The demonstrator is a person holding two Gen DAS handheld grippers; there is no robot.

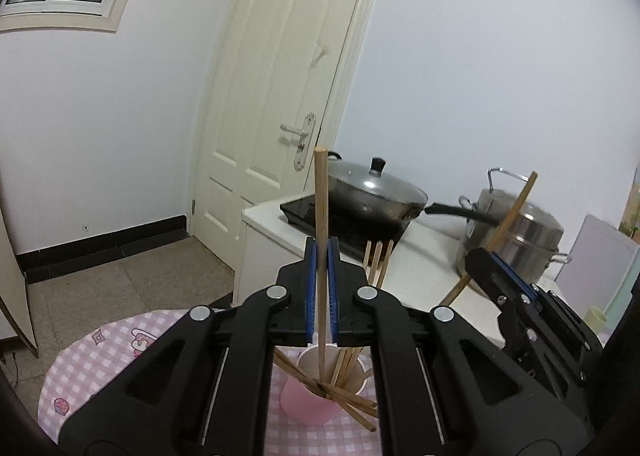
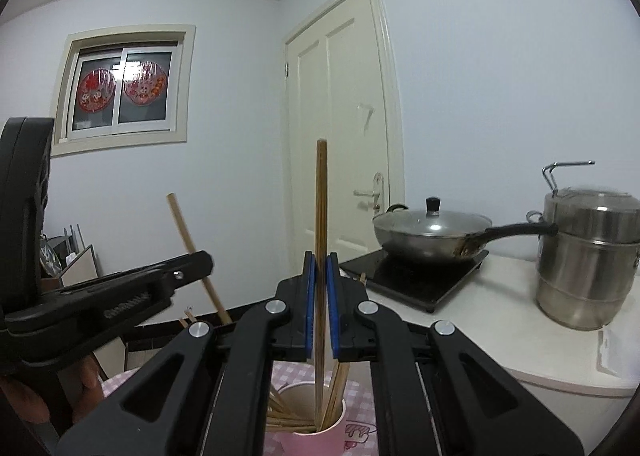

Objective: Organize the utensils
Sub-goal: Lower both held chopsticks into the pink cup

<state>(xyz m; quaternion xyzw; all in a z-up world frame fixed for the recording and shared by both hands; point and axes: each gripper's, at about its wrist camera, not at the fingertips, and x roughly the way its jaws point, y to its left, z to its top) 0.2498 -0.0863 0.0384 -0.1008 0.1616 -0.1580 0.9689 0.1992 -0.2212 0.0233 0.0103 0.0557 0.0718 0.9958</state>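
Note:
My left gripper (image 1: 322, 252) is shut on a pale wooden chopstick (image 1: 320, 200) that stands upright, its lower end over the mouth of a pink cup (image 1: 304, 408). The cup holds several more chopsticks (image 1: 348, 376), and some lean out over its rim. To the right, my right gripper (image 1: 486, 260) grips a slanted chopstick (image 1: 516, 208). In the right wrist view, my right gripper (image 2: 321, 260) is shut on a darker upright chopstick (image 2: 321, 208) whose tip reaches down into the cup (image 2: 320, 442). My left gripper (image 2: 200, 260) appears at the left with its pale chopstick (image 2: 186, 232).
The cup stands on a round table with a pink checked cloth (image 1: 120, 344). Behind it, a white counter (image 2: 500, 316) carries a lidded wok (image 2: 432, 232) on a black hob and a steel steamer pot (image 2: 588, 256). A cream door (image 1: 280, 76) is shut. A hand (image 2: 86, 380) holds the left gripper.

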